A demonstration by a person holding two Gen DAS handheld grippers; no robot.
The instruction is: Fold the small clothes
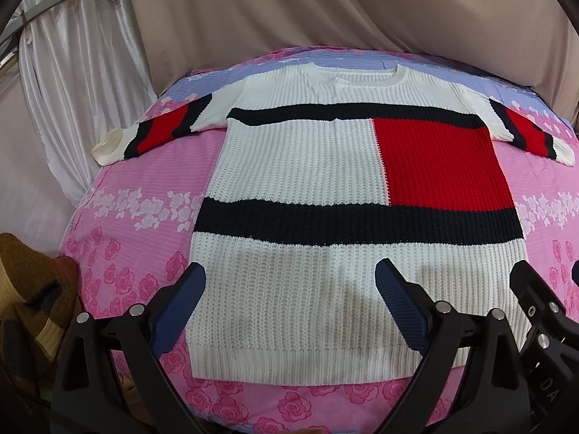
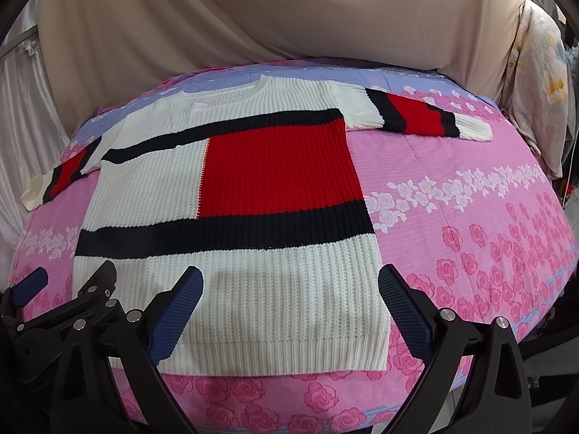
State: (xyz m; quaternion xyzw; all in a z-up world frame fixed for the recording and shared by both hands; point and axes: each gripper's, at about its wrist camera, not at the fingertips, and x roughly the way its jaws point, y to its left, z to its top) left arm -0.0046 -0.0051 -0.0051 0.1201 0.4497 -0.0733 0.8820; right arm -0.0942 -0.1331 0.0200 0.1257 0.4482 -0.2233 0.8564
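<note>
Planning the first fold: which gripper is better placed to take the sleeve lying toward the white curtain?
Left. The left gripper hangs open over the sweater's hem on that sleeve's side; the right gripper sits farther away.

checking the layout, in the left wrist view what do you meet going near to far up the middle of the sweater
ribbed hem → lower black stripe → upper black stripe → neckline → lilac band of the bedspread → beige drape
</note>
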